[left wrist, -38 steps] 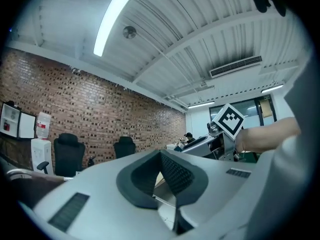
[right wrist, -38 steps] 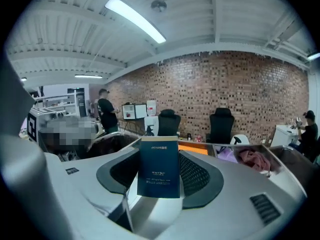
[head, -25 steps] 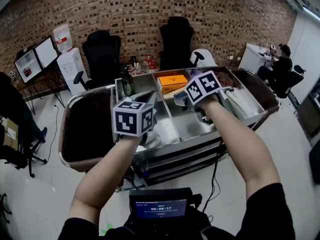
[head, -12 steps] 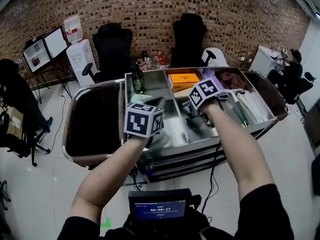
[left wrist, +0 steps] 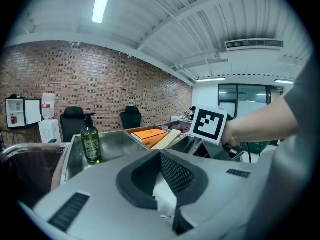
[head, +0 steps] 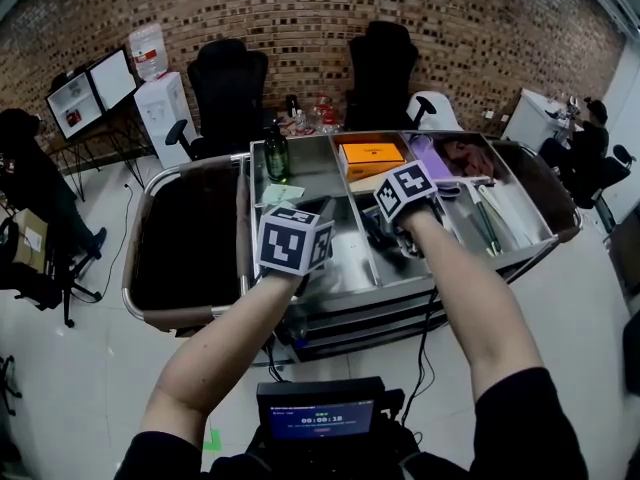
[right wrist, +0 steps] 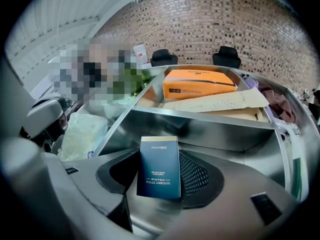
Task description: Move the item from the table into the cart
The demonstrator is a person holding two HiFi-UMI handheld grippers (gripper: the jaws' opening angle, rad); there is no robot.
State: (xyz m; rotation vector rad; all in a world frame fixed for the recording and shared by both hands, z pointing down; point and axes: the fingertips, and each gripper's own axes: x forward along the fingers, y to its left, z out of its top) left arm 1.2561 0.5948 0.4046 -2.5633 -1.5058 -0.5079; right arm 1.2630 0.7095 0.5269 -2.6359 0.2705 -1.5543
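My right gripper [right wrist: 159, 176] is shut on a small dark blue box [right wrist: 159, 167], which stands upright between its jaws. It hangs over the middle compartment of the steel cart [right wrist: 200, 126]. In the head view this gripper [head: 388, 230] points down into that compartment under its marker cube. My left gripper [left wrist: 167, 199] grips a white packet [left wrist: 164, 198] over the cart's left compartment. In the head view the left gripper [head: 318, 210] sits just left of the divider.
A green pump bottle [head: 277, 155] stands at the cart's back left. An orange box [head: 370, 154] and a beige envelope [right wrist: 215, 102] lie in the back middle section. A dark bag [head: 185, 238] hangs on the cart's left end. Office chairs [head: 232, 83] stand behind.
The left gripper has drifted a little to the right over the cart. The right gripper has sunk slightly lower into the middle compartment. Both grips look unchanged.
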